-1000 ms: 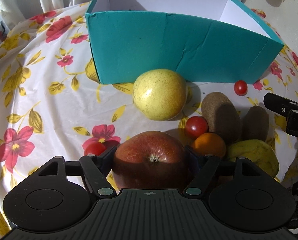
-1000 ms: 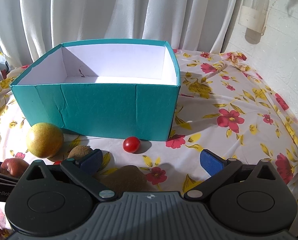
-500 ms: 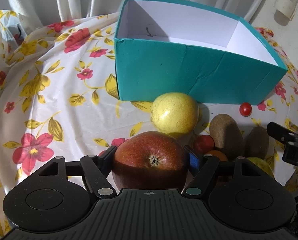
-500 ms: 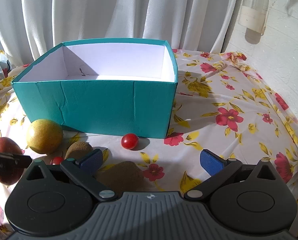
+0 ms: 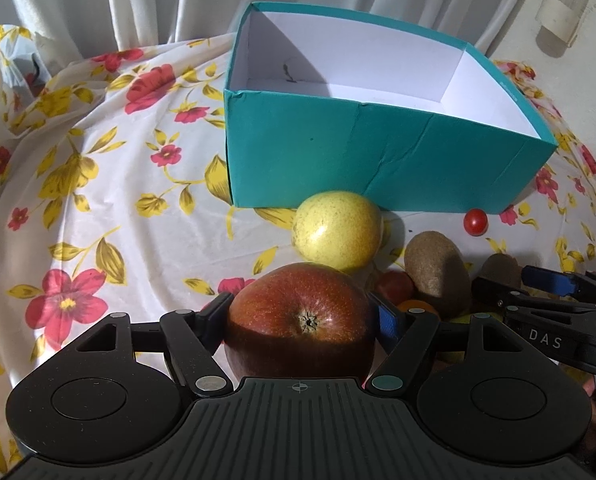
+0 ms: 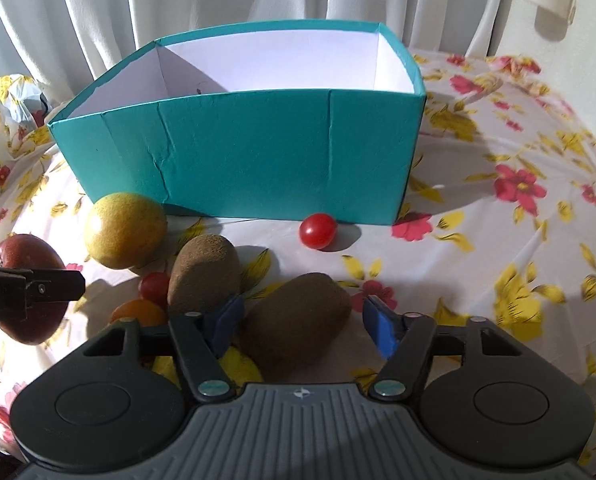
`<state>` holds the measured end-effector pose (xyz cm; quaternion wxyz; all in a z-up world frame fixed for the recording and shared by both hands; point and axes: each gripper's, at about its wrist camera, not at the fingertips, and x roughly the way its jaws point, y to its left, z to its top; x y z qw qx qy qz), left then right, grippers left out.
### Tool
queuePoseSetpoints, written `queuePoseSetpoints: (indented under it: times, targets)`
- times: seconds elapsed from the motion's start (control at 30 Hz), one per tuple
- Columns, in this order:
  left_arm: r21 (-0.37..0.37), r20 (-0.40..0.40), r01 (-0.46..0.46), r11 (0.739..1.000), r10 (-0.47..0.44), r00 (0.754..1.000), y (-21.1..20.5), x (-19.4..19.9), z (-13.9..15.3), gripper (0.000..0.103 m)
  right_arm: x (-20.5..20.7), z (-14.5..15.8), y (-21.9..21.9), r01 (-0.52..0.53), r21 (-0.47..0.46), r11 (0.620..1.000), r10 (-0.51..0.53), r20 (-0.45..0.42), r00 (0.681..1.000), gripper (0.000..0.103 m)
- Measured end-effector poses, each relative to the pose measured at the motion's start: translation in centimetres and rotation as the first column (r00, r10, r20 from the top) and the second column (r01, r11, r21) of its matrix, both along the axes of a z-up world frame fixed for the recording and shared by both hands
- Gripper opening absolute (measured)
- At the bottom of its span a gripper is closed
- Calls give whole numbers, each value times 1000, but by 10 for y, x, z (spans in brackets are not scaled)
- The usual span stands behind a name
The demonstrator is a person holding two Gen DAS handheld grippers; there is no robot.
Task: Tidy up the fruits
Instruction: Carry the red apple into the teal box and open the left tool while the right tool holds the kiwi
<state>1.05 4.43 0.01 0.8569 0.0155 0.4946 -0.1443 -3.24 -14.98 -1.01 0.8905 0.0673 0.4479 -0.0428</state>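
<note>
My left gripper (image 5: pixel 301 312) is shut on a red apple (image 5: pixel 301 332), held a little above the flowered cloth. An open teal box (image 5: pixel 377 160) with a white inside stands behind it. In the right wrist view, my right gripper (image 6: pixel 301 316) has a brown kiwi (image 6: pixel 298 320) between its blue pads (image 6: pixel 381 330). Its jaws are closing, and a gap still shows on the kiwi's right side. The kiwi lies on the cloth. The held apple (image 6: pixel 26 256) appears at the far left of that view.
In front of the box (image 6: pixel 258 152) lie a yellow round fruit (image 6: pixel 124 234), a second kiwi (image 6: pixel 204 272), a cherry tomato (image 6: pixel 317 230), another tomato (image 6: pixel 154 284) and a small orange fruit (image 6: pixel 138 312). White curtains hang behind the table.
The left gripper has lifted the apple off the cloth. The right gripper's jaws have narrowed around the near kiwi, and it now tilts further down.
</note>
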Motion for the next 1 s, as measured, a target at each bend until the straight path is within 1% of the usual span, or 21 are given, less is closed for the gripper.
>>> queuePoseSetpoints:
  times: [0.03, 0.23, 0.43, 0.53, 0.7, 0.8, 1.0]
  targets:
    - [-3, -2, -1, 1000, 1, 1000, 0, 1, 0, 76, 2, -1, 0, 0, 11, 1000, 0, -8, 1000, 62]
    - [-6, -16, 6, 1000, -6, 1000, -1, 6, -4, 76, 12, -9, -5, 16, 42, 999, -14, -63, 998, 61]
    - [0, -14, 23, 1000, -23, 1000, -5, 9, -3, 76, 13, -9, -4, -1, 41, 999, 3, -47, 999, 58]
    - [7, -2, 31, 999, -31, 1000, -8, 11, 1, 76, 12, -4, -4, -1, 27, 1000, 1, -24, 1000, 58]
    - [7, 29, 33, 999, -33, 999, -13, 16, 15, 76, 11, 13, -6, 3, 16, 1000, -3, 40, 999, 58]
    - [14, 63, 30, 999, -31, 998, -18, 21, 28, 76, 10, 24, -7, 3, 11, 1000, -4, 78, 997, 58]
    - [-9, 135, 27, 1000, -25, 991, -29, 38, 59, 76, 8, 38, -11, 10, 22, 1000, -13, 139, 990, 58]
